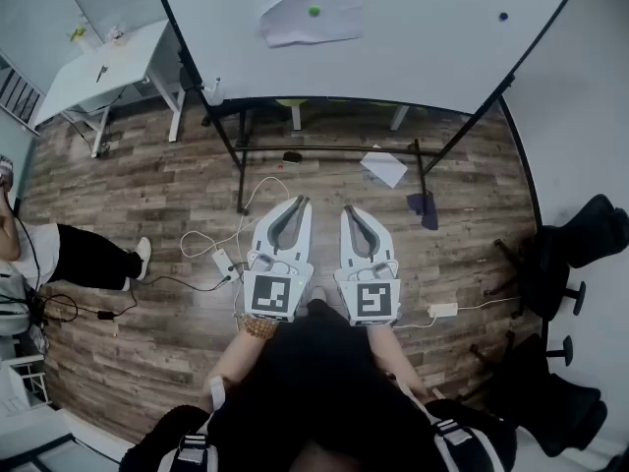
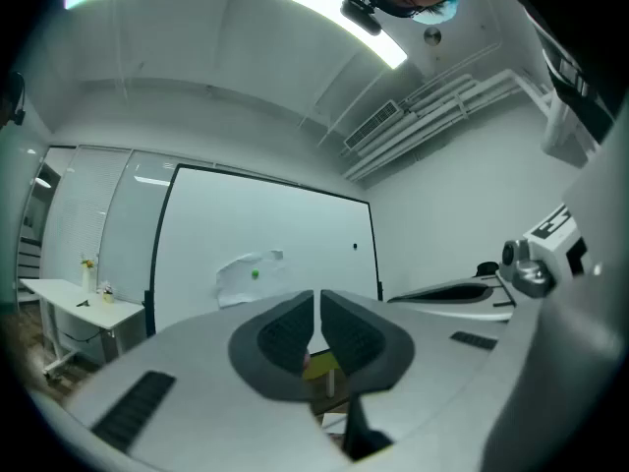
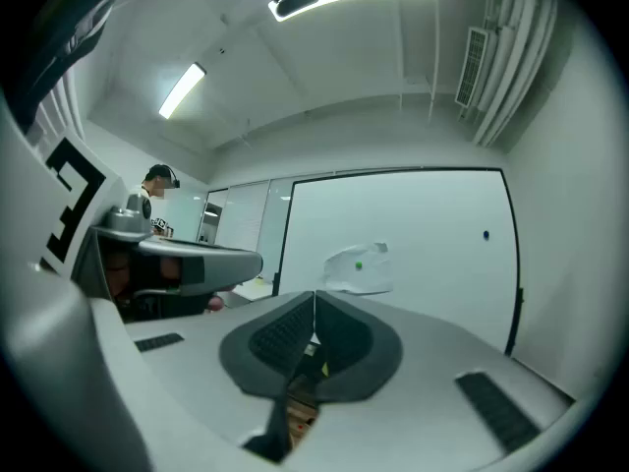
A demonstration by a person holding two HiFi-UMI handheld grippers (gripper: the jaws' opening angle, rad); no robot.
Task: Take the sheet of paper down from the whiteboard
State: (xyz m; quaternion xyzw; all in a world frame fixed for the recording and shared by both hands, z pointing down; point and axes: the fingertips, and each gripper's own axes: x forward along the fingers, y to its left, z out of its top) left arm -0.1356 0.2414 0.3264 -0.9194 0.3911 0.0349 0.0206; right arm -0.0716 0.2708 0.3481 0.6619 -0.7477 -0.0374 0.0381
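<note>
A crumpled white sheet of paper (image 1: 313, 14) hangs on the whiteboard (image 1: 413, 37), pinned by a green magnet (image 1: 314, 11). The same paper (image 2: 248, 275) shows far ahead in the left gripper view, and the paper (image 3: 360, 266) also in the right gripper view. A blue magnet (image 1: 503, 16) sits at the board's right. My left gripper (image 1: 296, 205) and right gripper (image 1: 350, 211) are side by side near my body, well short of the board. Both point level at it, shut and empty.
The whiteboard stands on a black frame (image 1: 329, 148) over a wood floor. A loose paper (image 1: 384, 166) and cables (image 1: 221, 254) lie on the floor. A white table (image 1: 98, 67) is at left, black chairs (image 1: 570, 264) at right. A person's leg (image 1: 93, 256) shows at left.
</note>
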